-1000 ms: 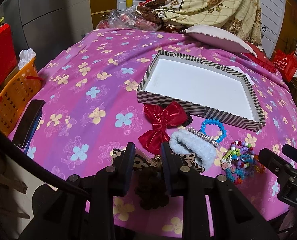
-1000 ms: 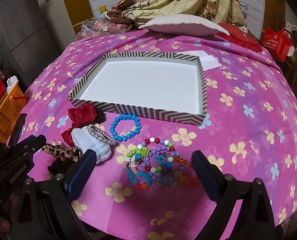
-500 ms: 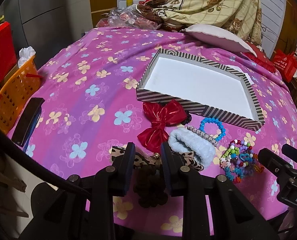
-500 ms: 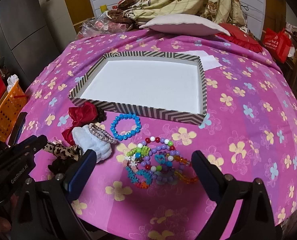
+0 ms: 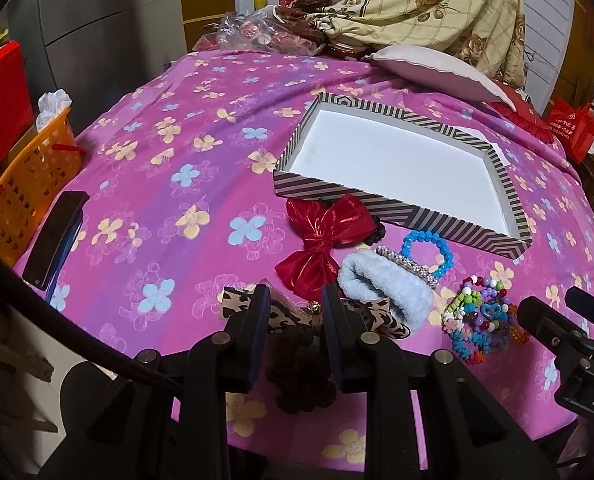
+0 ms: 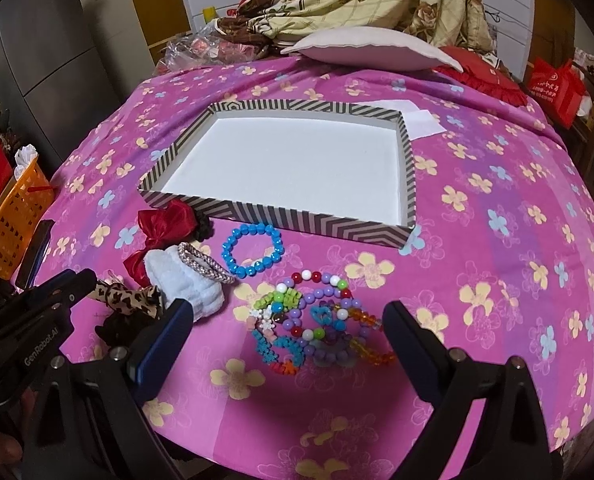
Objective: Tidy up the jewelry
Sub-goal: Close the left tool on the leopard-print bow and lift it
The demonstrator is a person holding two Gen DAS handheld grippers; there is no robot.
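Observation:
A striped tray (image 5: 397, 202) (image 6: 281, 218) with a white floor lies on the pink flowered cloth. In front of it lie a red bow (image 5: 325, 232), a blue bead bracelet (image 6: 249, 271), a pale fluffy scrunchie (image 5: 385, 290) with a rhinestone bracelet (image 6: 205, 264) on it, and a heap of coloured bead bracelets (image 6: 317, 320). My left gripper (image 5: 295, 306) hovers open over a leopard bow (image 5: 237, 306) and a dark brown scrunchie (image 5: 301, 380). Wide open, my right gripper (image 6: 287, 314) hangs just above the bead heap, touching nothing.
An orange basket (image 5: 29, 172) and a black phone (image 5: 57, 236) sit at the left edge. A pillow (image 6: 369, 48), a blanket and a plastic bag crowd the far side. White paper (image 6: 421, 120) lies behind the tray. The cloth's near edge drops off below the grippers.

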